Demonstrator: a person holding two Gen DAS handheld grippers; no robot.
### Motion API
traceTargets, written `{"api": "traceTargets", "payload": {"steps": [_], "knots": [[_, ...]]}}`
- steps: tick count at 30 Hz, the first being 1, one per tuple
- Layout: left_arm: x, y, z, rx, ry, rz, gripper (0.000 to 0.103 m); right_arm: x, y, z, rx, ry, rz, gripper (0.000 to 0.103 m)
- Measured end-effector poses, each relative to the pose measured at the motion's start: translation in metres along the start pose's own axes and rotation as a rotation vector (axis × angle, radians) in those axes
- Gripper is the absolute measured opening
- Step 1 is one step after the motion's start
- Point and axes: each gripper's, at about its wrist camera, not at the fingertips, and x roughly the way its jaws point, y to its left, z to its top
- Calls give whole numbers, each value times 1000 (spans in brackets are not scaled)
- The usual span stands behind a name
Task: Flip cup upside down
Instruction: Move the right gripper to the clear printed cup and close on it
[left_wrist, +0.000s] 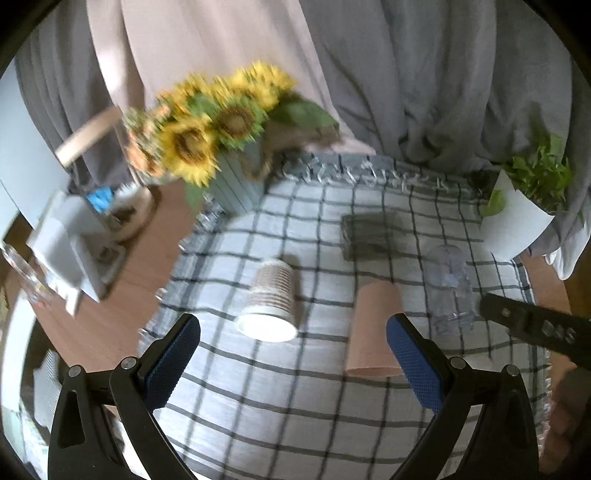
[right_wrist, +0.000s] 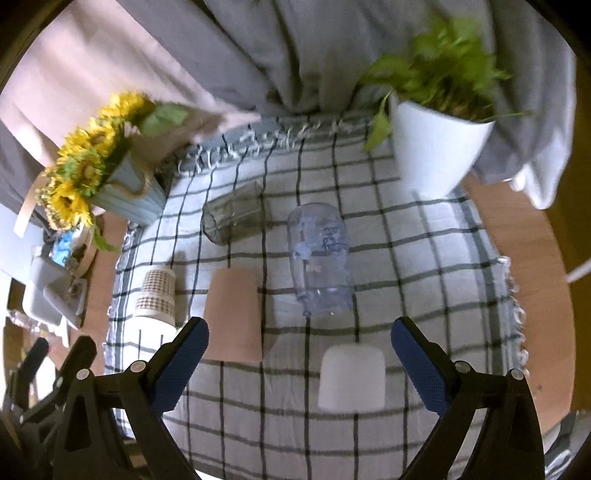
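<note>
Several cups sit on a checked cloth (left_wrist: 314, 406). A white cup with brown bands (left_wrist: 271, 299) lies on its side, mouth toward me; it also shows in the right wrist view (right_wrist: 155, 295). A pink cup (left_wrist: 375, 328) (right_wrist: 234, 314) stands upside down. A clear plastic cup (left_wrist: 448, 288) (right_wrist: 321, 258) and a dark glass (left_wrist: 373, 230) (right_wrist: 232, 218) lie on their sides. A white cup (right_wrist: 352, 376) stands upside down. My left gripper (left_wrist: 295, 354) is open and empty, just in front of the banded cup. My right gripper (right_wrist: 299, 354) is open and empty, above the white cup.
A sunflower pot (left_wrist: 218, 147) (right_wrist: 110, 162) stands at the back left of the cloth. A white pot with a green plant (left_wrist: 524, 214) (right_wrist: 439, 136) stands at the back right. Grey curtains hang behind. Small items (left_wrist: 74, 240) lie on the wooden table at left.
</note>
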Motion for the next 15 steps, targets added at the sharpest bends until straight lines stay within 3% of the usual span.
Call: {"api": "traceTargets", "payload": {"steps": [6,15], "knots": [[29,-20,8,-31,63,31,103,57,-7,41,-13,158,13,96],[60,-35,15,-49,121,62,103,126,-11,72,-28,276,-50,86]]}}
